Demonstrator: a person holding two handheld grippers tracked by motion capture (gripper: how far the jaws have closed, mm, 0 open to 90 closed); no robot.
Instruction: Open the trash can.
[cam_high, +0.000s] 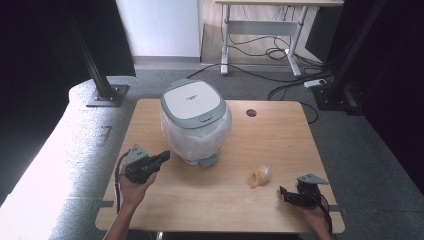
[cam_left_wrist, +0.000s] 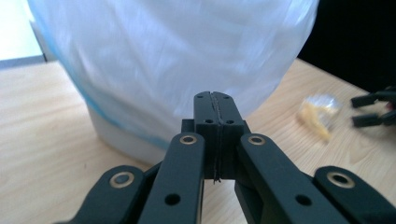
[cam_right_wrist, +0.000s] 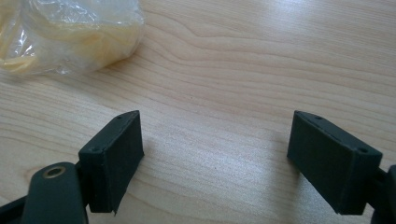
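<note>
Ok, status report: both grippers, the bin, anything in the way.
Left gripper shut, empty, facing white lidded bin with clear plastic liner. Right gripper open, empty, beside crumpled yellowish plastic wrapper. Nothing between.

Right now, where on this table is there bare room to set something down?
Widest bare wood: the table's front middle, between the left gripper and the crumpled plastic wrapper. Also free: the far right, beyond the grommet hole. Crowded: around the bag-lined bin and between wrapper and right gripper.
</note>
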